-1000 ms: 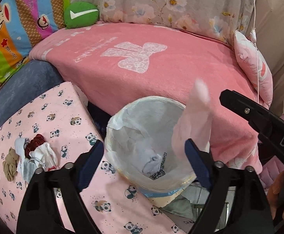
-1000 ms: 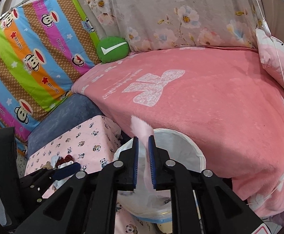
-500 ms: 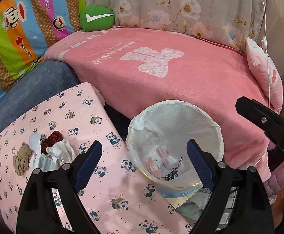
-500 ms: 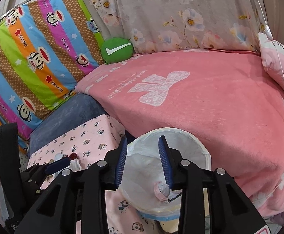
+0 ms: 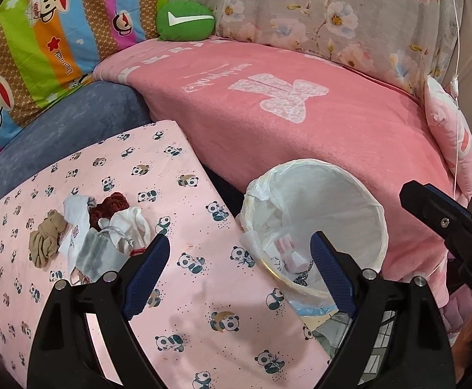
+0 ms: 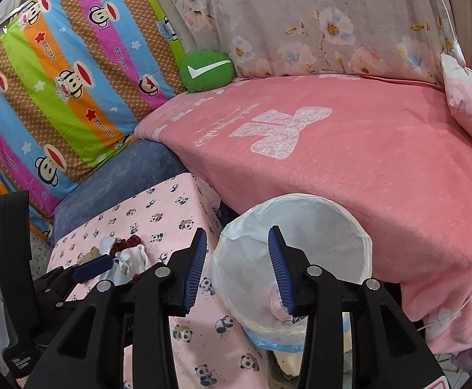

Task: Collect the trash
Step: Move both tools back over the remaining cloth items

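Trash bin point(image 6: 300, 253) w/ white liner is sitting lower centre of right view; pink scrap point(image 6: 276, 304) is lying inside. I'm seeing right gripper point(image 6: 236, 265) jaws just opening, approx half apart, nothing betw. Left gripper point(image 5: 239, 259) is gaping wide, empty, beside sock pile point(image 5: 86, 230) at lower left.

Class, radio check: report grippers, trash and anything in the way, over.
Right gripper jaws just opening, nothing between them. Left gripper wide, empty. Pink scrap in bin. Trash pile waits on panda cloth; path clear.
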Available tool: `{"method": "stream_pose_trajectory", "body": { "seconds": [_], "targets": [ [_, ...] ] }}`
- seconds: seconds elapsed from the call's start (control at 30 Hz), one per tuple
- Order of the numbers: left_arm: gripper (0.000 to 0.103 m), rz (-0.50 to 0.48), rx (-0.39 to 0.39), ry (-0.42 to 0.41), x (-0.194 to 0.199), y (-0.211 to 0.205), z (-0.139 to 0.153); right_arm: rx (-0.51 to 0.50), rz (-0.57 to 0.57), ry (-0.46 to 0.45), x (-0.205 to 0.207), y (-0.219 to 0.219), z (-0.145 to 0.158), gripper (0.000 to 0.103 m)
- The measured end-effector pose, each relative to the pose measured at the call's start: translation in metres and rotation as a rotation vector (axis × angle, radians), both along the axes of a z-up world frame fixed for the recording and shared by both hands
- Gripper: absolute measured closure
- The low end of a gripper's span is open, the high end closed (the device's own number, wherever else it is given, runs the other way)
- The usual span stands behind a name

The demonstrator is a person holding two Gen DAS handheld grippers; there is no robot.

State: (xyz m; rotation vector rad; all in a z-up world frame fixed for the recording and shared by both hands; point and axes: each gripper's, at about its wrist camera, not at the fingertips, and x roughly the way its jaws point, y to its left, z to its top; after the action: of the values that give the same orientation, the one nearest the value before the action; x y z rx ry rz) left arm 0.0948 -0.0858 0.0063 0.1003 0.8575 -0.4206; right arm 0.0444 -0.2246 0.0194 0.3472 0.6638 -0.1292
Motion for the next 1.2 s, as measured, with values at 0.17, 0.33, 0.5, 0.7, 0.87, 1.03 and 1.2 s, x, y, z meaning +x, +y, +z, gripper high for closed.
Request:
{"method": "stream_pose_trajectory", "body": {
  "seconds": [0.17, 0.33, 0.5, 0.7, 0.87, 1.03, 1.2],
  "targets": [
    [0.019, 0.024, -0.011, 0.009, 0.0, 0.016, -0.003, -0.009, 0.019, 0.015, 0.0, 0.015, -0.003, 0.061],
    [0.019, 0.056, -0.018, 0.018, 0.001, 0.034, -0.006, -0.012, 0.033, 0.023, 0.001, 0.028, -0.005, 0.06],
    [0.019, 0.09, -0.022, 0.033, 0.001, 0.055, -0.013, -0.01, 0.049, 0.032, 0.003, 0.044, -0.011, 0.053],
    [0.019, 0.14, -0.02, 0.052, 0.004, 0.087, -0.024, 0.001, 0.088, 0.061, 0.008, 0.067, -0.022, 0.051],
    [0.019, 0.191, -0.018, 0.067, 0.008, 0.119, -0.035, 0.01, 0.13, 0.087, 0.015, 0.094, -0.034, 0.047],
    [0.019, 0.236, -0.006, 0.076, 0.014, 0.149, -0.045, 0.014, 0.173, 0.122, 0.028, 0.122, -0.048, 0.046],
    [0.016, 0.281, -0.005, 0.085, 0.021, 0.177, -0.053, 0.015, 0.214, 0.151, 0.043, 0.15, -0.065, 0.046]
  ]
}}
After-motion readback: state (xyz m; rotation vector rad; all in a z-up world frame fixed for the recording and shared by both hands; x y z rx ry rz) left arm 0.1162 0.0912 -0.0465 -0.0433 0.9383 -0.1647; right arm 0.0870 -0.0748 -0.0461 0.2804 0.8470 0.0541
